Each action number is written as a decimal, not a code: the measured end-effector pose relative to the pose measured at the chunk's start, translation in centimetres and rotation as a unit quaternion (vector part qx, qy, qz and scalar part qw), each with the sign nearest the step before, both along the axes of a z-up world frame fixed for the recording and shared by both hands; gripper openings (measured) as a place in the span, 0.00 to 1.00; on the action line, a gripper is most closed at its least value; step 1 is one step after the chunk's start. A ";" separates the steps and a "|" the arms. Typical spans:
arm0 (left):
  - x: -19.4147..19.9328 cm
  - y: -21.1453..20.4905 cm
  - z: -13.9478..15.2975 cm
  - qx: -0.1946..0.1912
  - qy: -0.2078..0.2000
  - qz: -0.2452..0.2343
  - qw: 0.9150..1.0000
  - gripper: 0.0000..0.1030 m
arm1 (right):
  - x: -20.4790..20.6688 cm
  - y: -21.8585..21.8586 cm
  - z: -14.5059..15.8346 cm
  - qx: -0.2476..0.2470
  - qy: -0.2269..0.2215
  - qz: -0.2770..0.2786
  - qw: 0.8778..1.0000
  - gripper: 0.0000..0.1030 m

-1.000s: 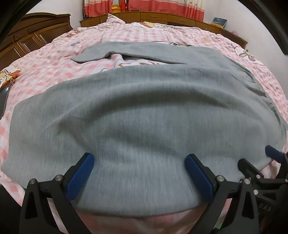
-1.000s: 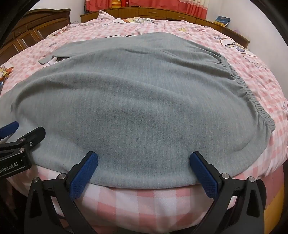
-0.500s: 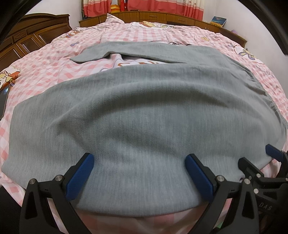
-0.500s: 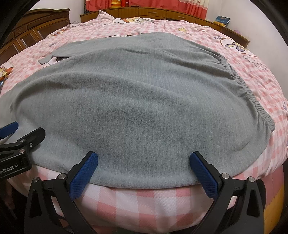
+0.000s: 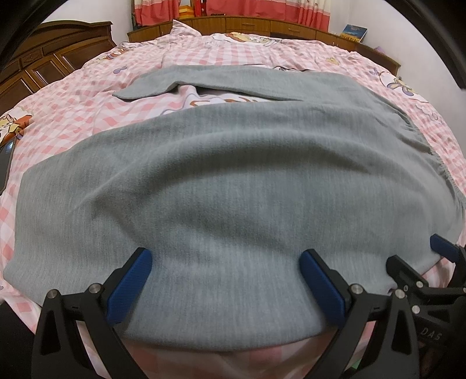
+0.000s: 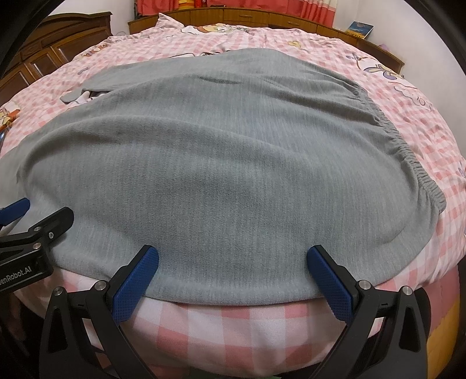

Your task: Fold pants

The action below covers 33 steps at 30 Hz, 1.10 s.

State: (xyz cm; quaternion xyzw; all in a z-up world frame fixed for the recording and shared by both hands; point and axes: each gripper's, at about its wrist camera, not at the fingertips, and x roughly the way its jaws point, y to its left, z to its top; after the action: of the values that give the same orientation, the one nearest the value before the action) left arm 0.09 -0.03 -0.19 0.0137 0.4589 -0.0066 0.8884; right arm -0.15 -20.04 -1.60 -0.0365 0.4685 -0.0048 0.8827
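Well, bed (image 5: pixel 72 96) with pink checked cover filled room; wooden cabinets (image 5: pixel 43 61) to left, red curtains (image 5: pixel 233 11) behind. Grey pants (image 5: pixel 233 180) lay spread flat across bed, elastic waistband (image 6: pixel 407 157) to right, legs running left, near edge at bed's front. Left gripper (image 5: pixel 225 280) and right gripper (image 6: pixel 233 272) side by side over that near edge, fingers wide apart, gripping nothing. Book (image 6: pixel 361 29) on far ledge.
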 end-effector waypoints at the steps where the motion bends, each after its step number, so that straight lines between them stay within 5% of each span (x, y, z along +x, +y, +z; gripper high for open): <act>1: 0.0 0.0 0.0 0.000 0.000 0.000 1.000 1.00 | -0.1 0.0 0.0 0.000 0.000 0.000 1.000 1.00; 13: -0.1 0.1 0.5 -0.004 0.001 -0.010 1.000 1.00 | -0.3 -0.7 0.6 0.024 0.015 0.030 0.999 1.00; 19: 0.1 0.5 2.0 -0.019 0.012 -0.026 0.999 0.99 | 0.0 -3.4 2.4 0.071 0.018 0.039 0.997 0.88; 33: 0.5 -0.3 3.3 -0.013 0.005 -0.041 0.999 0.99 | 0.7 -17.6 6.9 0.021 -0.023 -0.125 0.992 0.87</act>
State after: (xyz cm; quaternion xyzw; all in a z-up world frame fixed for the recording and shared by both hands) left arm 0.56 -0.36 3.15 0.0204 0.4618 -0.0489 0.8854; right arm 0.58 -37.60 5.27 0.0409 0.4486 -0.1063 0.8864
